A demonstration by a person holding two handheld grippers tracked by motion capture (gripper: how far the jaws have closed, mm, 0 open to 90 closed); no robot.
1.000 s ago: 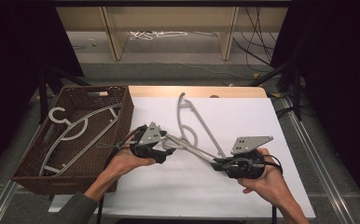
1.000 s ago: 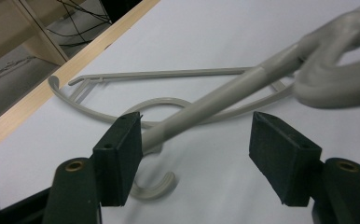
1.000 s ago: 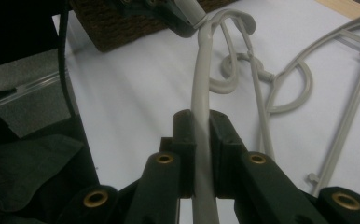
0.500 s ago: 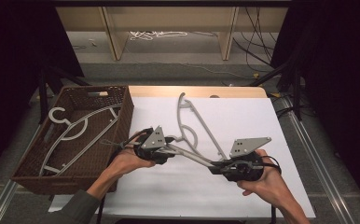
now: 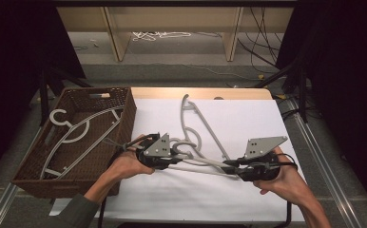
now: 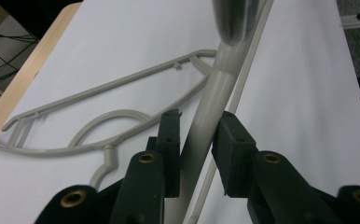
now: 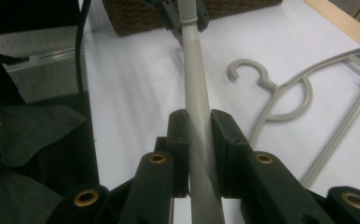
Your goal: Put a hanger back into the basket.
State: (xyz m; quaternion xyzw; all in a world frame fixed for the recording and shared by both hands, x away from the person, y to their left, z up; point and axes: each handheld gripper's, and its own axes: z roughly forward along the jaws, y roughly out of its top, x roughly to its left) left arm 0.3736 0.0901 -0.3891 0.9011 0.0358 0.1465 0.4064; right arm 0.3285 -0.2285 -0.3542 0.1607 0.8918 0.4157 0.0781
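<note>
Both grippers hold one grey rod, which lies just in front of the grey hanger on the white sheet. The left gripper, jaws just closing, straddles its left end; the right gripper clamps the other

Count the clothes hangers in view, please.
2: one hanger in the wicker basket, another hanger flat on the white sheet. The grey bar between the left gripper and right gripper may belong to a third; cannot tell.
</note>
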